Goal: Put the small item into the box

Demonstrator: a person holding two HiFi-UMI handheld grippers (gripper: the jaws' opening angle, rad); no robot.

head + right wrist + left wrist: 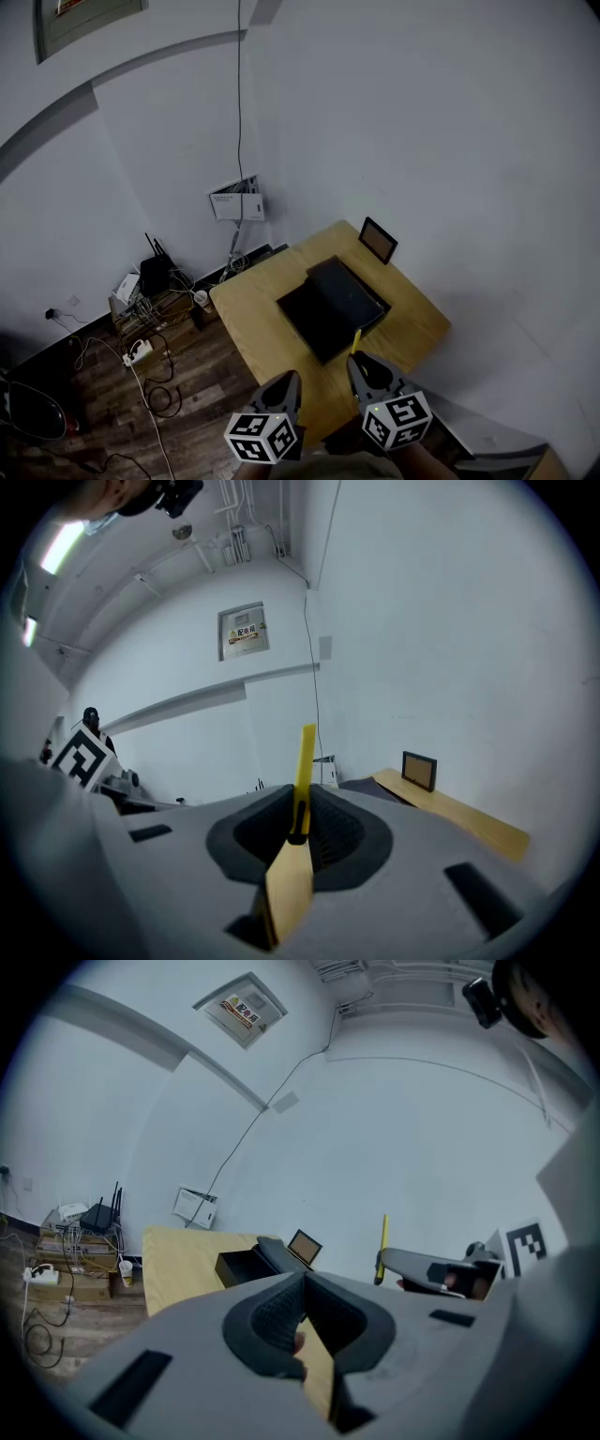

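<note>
An open black box point(323, 314) lies in the middle of the small wooden table point(253, 309), its lid point(349, 289) folded back to the right. My right gripper point(354, 359) hovers at the table's near edge, shut on a thin yellow stick point(356, 341) that points toward the box. In the right gripper view the yellow stick point(304, 761) stands up between the pads of my right gripper point(302, 803). My left gripper point(293, 377) hangs beside it to the left, shut with nothing in it. The left gripper view shows my left gripper point(305, 1279), the box point(244, 1265) and the stick point(382, 1241).
A small picture frame point(379, 240) leans at the table's far corner against the white wall. Left of the table stands a low shelf with a router and cables point(150, 286), with a power strip point(138, 353) on the wood floor. A white wall box point(236, 202) hangs behind.
</note>
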